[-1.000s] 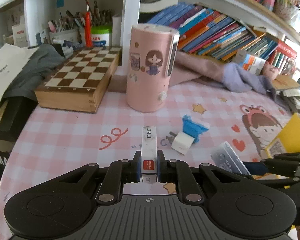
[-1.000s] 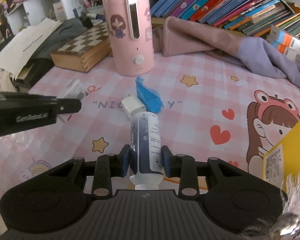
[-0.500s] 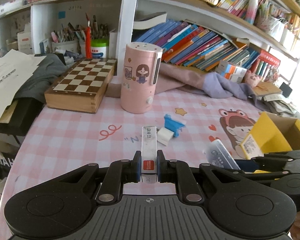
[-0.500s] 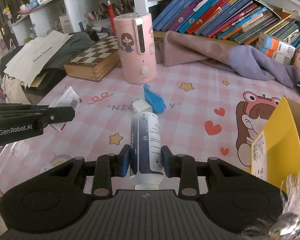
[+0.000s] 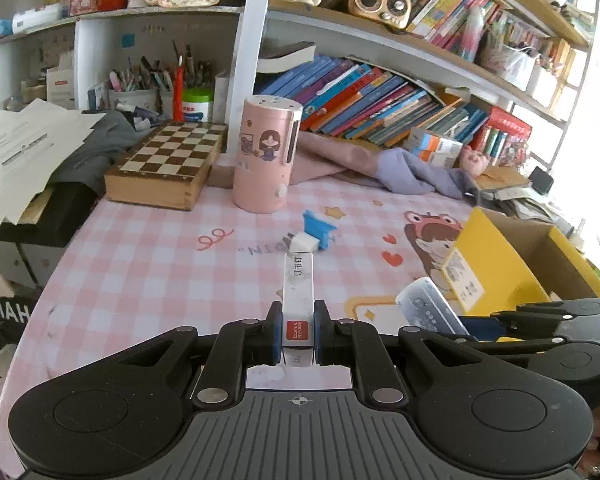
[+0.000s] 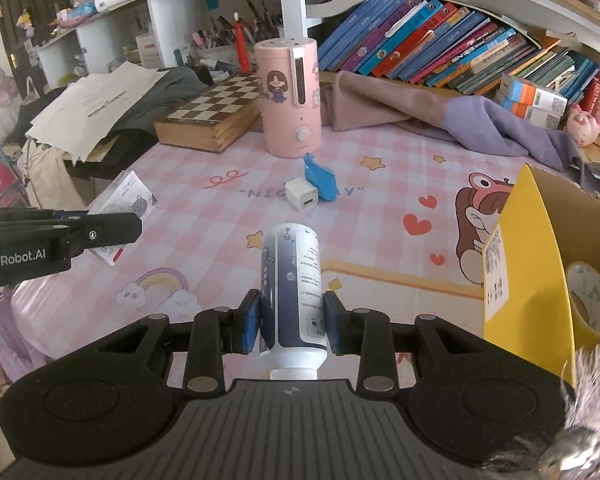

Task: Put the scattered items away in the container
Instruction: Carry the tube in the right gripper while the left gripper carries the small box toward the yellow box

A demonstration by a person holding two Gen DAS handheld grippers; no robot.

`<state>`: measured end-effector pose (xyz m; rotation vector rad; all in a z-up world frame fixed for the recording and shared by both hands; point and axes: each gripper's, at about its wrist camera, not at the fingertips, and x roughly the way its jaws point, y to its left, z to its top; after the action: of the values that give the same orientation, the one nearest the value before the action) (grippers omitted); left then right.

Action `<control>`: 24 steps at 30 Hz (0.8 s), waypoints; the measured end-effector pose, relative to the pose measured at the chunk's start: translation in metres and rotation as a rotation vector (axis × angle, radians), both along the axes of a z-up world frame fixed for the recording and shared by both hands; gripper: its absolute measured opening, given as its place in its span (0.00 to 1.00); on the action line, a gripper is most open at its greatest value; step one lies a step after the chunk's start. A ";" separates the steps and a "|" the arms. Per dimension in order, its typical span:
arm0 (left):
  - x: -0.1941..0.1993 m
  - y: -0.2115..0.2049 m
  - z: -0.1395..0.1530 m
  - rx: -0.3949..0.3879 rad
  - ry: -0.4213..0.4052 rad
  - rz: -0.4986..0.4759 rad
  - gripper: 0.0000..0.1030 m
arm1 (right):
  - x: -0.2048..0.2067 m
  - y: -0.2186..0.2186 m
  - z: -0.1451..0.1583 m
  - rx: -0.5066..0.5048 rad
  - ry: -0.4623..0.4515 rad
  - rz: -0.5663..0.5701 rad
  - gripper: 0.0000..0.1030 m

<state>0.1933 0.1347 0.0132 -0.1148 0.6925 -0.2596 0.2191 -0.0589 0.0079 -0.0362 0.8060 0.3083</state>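
Left tongs [image 5: 297,334]: closed on a slim white staple box [image 5: 298,292], pinched near its red-labelled end so most of its length sticks out forward, above the table [image 5: 140,264].
Right tongs [image 6: 292,322]: closed on a white and dark-blue bottle [image 6: 292,280], cap end toward the camera, body pointing out over the table.
Container: a yellow cardboard box [image 6: 528,264] at the right side of the table, open at the top; a roll of tape [image 6: 590,296] already lies inside it.
Items not yet gathered: a white charger plug [image 6: 301,196] and a blue crumpled piece [image 6: 320,180] touching each other near the pink canister [image 6: 290,96], which is probably not part of the clutter.
Step in hand: judged as carrying both held items toward the box for dropping in.
Doing it well, right side: the bottle is nearest the box, so it should go first; lift it clear of the near yellow wall before crossing, then tip its far end down inside and only then loosen the grip.
Doing it well, left side: the staple box is long and held at one end, so keep it level to stop it pivoting; wait until the right tongs are out of the opening, since both tools are close together on that side.
Risk: catching the upright flap would shove the light box along the table.
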 end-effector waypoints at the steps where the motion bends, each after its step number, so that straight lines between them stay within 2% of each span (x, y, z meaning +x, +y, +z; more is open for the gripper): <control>1: -0.006 0.000 0.001 -0.004 -0.001 -0.001 0.13 | -0.006 0.000 0.001 0.000 -0.003 0.002 0.30; 13: -0.073 0.002 0.010 -0.044 -0.012 -0.038 0.13 | -0.080 -0.006 0.017 0.012 -0.035 -0.028 0.30; 24: -0.117 -0.008 0.008 -0.049 0.003 -0.103 0.13 | -0.139 -0.014 0.013 0.035 -0.026 -0.084 0.30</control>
<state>0.0763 0.1265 0.0211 -0.1263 0.6962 -0.3750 0.0800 -0.0728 0.0205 0.0261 0.7736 0.2418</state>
